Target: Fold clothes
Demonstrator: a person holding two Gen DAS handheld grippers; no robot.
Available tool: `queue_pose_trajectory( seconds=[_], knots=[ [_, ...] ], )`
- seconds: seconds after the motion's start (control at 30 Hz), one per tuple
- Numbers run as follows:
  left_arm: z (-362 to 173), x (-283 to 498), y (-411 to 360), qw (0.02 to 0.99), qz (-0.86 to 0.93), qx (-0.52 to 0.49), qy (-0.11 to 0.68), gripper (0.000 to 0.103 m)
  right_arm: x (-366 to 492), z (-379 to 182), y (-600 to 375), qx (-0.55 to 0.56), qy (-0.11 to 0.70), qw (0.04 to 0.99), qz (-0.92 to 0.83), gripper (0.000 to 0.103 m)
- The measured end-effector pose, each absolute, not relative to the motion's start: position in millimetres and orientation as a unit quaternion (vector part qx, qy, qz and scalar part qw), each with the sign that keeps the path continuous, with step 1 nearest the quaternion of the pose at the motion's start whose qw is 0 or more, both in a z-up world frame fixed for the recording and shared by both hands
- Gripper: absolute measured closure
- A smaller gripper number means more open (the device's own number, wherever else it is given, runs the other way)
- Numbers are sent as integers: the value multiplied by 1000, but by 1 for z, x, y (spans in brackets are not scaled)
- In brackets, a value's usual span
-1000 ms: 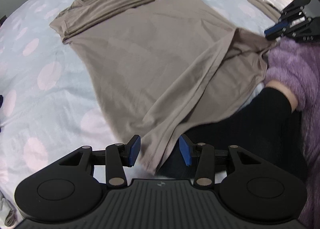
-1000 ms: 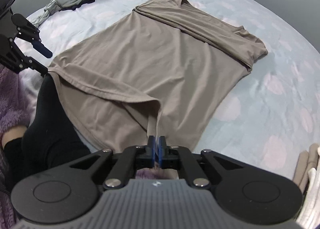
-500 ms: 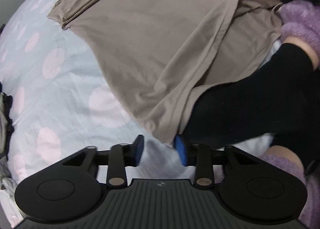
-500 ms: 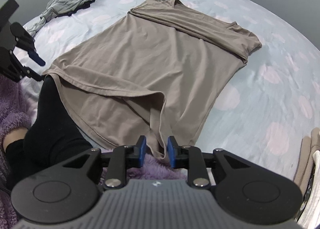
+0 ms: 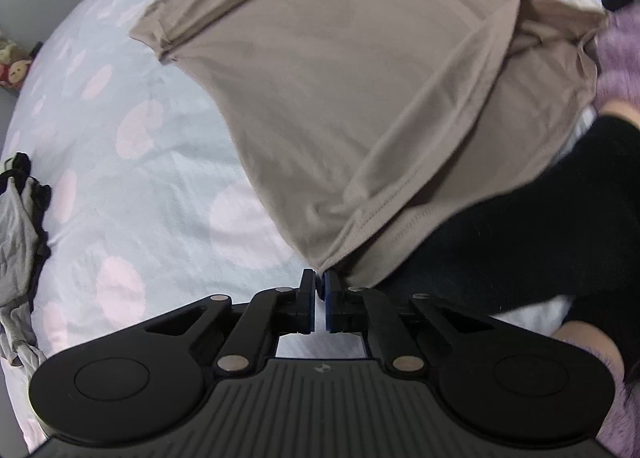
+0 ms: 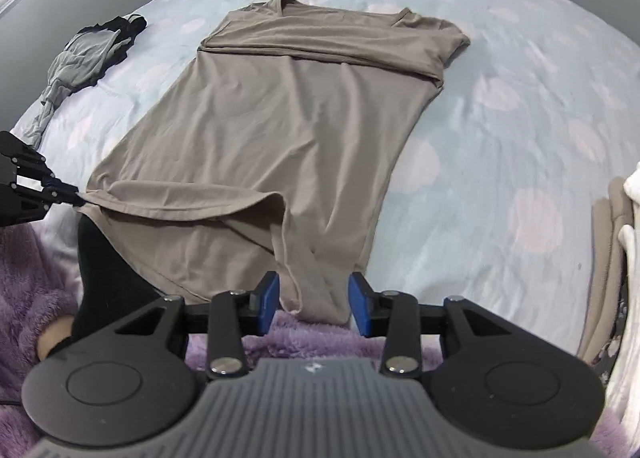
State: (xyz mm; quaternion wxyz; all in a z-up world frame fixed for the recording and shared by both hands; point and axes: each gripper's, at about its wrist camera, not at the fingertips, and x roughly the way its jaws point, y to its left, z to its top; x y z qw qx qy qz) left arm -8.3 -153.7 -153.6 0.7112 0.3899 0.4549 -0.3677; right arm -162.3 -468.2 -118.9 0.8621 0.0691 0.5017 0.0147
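A taupe T-shirt point(image 6: 288, 146) lies flat on the bed, its sleeves folded across the top and the near hem toward me. My left gripper point(image 5: 320, 284) is shut on the hem's left corner, and the cloth point(image 5: 360, 98) rises from its tips. The right wrist view shows the left gripper point(image 6: 60, 194) pinching that corner at the far left. My right gripper point(image 6: 315, 296) hangs over the hem's right corner with its jaws opening. A bunched fold of hem lies loose between the blue pads point(image 6: 272, 294), and neither pad presses on it.
The bed sheet point(image 6: 520, 118) is pale blue with pink spots. A grey and black garment point(image 6: 88, 54) lies at the far left. Folded clothes point(image 6: 616, 258) are stacked at the right edge. A person's purple fleece point(image 6: 24, 278) and black legging point(image 6: 104, 270) are at the near edge.
The left jaws closed onto the hem's left corner and the left view tipped downward. The right jaws, earlier shut on the hem's right corner, have spread and let the cloth go.
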Motion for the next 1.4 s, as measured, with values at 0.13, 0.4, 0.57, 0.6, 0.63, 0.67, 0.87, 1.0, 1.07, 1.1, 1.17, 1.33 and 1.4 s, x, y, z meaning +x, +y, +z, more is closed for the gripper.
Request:
queue_pose_trajectory(
  seconds=[0.13, 0.4, 0.57, 0.6, 0.63, 0.67, 0.87, 1.0, 1.07, 1.1, 1.17, 1.33, 1.4],
  knots=[
    [-135, 5, -146, 738, -367, 339, 453, 101, -152, -129, -453, 51, 515, 855, 20, 61],
    [-123, 19, -137, 760, -350, 313, 449, 101, -132, -155, -453, 9, 562, 826, -40, 79],
    [-116, 22, -128, 769, -339, 311, 444, 101, -143, -152, -469, 8, 575, 816, -57, 85],
    [-114, 23, -127, 771, -338, 310, 442, 101, -146, -151, -473, 15, 577, 815, -55, 85],
    [-112, 22, -125, 773, -337, 309, 440, 101, -149, -150, -474, 21, 576, 815, -53, 85],
    [-110, 22, -124, 774, -337, 309, 438, 101, -152, -149, -476, 27, 575, 816, -51, 85],
    [-96, 13, -120, 780, -337, 318, 420, 101, -163, -129, -472, 34, 548, 834, -49, 101],
    [-85, 2, -116, 783, -339, 327, 407, 101, -175, -103, -466, 28, 517, 854, -48, 101],
    [-79, -3, -113, 781, -344, 331, 403, 101, -183, -87, -463, 18, 501, 864, -50, 101],
    [-76, -6, -112, 781, -346, 333, 400, 101, -186, -80, -462, 11, 494, 868, -50, 102],
    [-68, -11, -110, 781, -348, 341, 391, 101, -193, -66, -457, -8, 479, 876, -50, 102],
    [-44, -22, -104, 779, -348, 367, 370, 101, -207, -44, -439, -97, 456, 883, -48, 102],
    [-35, -27, -101, 782, -350, 364, 365, 101, -211, -37, -432, -129, 448, 883, -46, 102]
  ],
)
